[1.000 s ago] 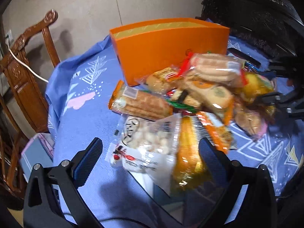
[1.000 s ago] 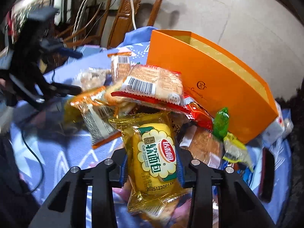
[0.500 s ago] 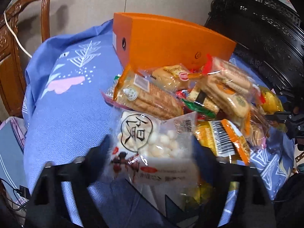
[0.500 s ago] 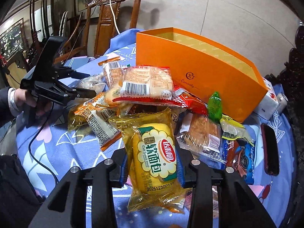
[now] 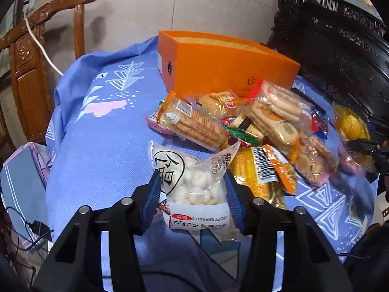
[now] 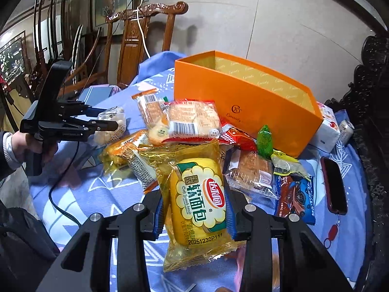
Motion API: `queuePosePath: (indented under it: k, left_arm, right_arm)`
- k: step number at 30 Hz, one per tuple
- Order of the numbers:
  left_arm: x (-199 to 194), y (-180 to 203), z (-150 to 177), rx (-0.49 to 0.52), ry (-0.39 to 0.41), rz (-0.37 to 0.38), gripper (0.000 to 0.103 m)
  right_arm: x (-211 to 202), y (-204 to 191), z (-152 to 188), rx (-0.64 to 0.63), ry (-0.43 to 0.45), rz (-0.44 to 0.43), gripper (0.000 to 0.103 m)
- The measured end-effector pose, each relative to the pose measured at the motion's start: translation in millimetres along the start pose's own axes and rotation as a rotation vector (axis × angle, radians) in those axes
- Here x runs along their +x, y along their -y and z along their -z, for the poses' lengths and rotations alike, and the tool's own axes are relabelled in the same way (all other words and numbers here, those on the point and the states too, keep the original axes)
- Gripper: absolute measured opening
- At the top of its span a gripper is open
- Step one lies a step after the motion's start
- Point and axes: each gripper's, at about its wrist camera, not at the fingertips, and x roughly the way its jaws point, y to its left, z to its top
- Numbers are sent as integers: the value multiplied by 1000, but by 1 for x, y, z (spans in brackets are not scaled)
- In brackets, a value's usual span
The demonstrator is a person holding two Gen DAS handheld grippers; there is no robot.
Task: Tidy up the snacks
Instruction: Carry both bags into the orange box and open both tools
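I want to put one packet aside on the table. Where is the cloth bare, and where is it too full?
Bare blue cloth lies left of the snack pile, between the orange box and the wooden chair. A smaller bare patch sits at the near edge. In front of the box it is crowded, with a phone at the right.

A pale tiled wall [image 6: 279, 31] stands behind the table, catching a ceiling light's glare. A carved wooden chair [image 5: 36, 56] with a white cable [image 5: 41, 48] draped over it sits beside the blue cloth [image 5: 97, 146]. Dark carved furniture [image 5: 340, 48] looms nearby.
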Motion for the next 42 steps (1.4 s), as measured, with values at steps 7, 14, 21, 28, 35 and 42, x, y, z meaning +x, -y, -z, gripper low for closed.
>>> queuePosePath:
  k: [7, 14, 21, 28, 35, 42]
  left_arm:
    - [-26, 1, -3, -26, 42, -17, 50]
    - [-64, 15, -75, -4, 153, 23, 50]
    - [-48, 33, -196, -27, 215, 72, 50]
    - [31, 53, -287, -1, 133, 2, 65]
    - [17, 57, -282, -16, 168, -113, 99]
    - [-20, 70, -225, -5, 162, -90, 99]
  right_arm:
    - [-13, 4, -3, 51, 35, 13, 39]
    - [-26, 38, -46, 134, 142, 57, 39]
    - [-1, 107, -126, 259, 216, 104, 39]
    - [67, 161, -182, 309, 149, 155, 43]
    - [56, 164, -172, 341, 154, 180, 92]
    - [0, 137, -111, 351, 138, 143, 94]
